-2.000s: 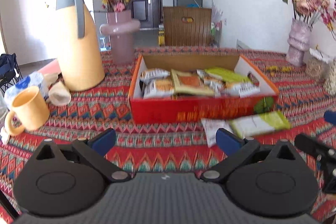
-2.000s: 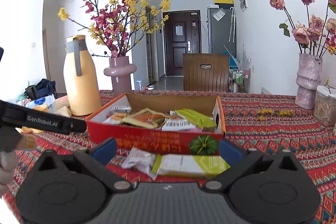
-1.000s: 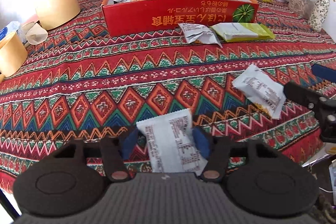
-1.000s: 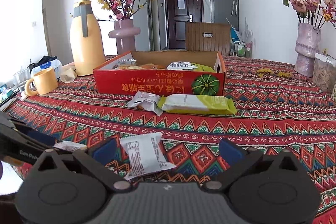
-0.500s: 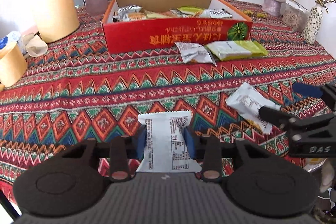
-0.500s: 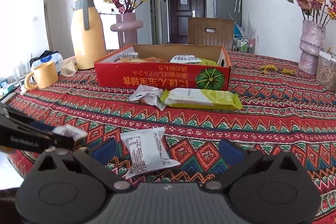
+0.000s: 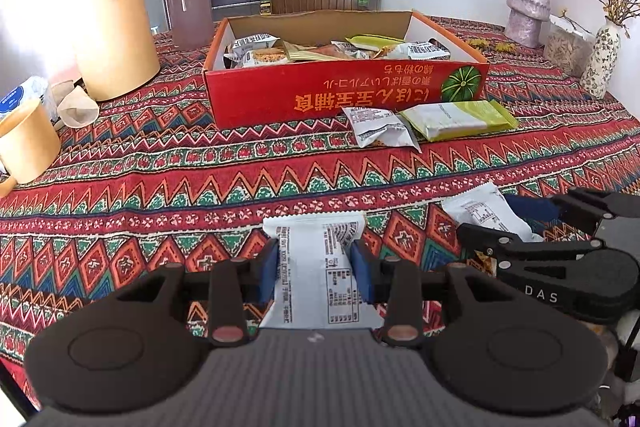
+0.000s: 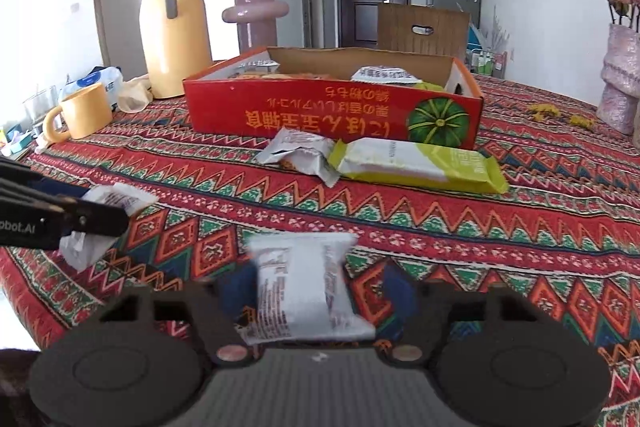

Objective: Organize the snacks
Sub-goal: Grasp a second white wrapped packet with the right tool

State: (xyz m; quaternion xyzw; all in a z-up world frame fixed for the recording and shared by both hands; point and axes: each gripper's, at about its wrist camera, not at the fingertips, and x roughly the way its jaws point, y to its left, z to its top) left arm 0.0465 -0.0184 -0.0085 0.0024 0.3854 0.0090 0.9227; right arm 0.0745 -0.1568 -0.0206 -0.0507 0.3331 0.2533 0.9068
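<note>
Both claws on white snack packets, low centre of each wrist view.

Left claw (image 7: 316, 263) clamped on one packet (image 7: 320, 267); right claw (image 8: 316, 287), wide open a second earlier, closing around another (image 8: 304, 287); red box (image 8: 332, 115) next.

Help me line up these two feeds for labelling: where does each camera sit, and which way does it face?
Left wrist view: sits on the left gripper, facing across the patterned tablecloth toward the red cardboard snack box; its blue pads clamp a white snack packet, and the right gripper shows at right.
Right wrist view: sits on the right gripper, facing the same box; its jaws are closing around another white packet, and the left gripper shows at left.
Shared: the box, green wrapper, yellow jug.
</note>
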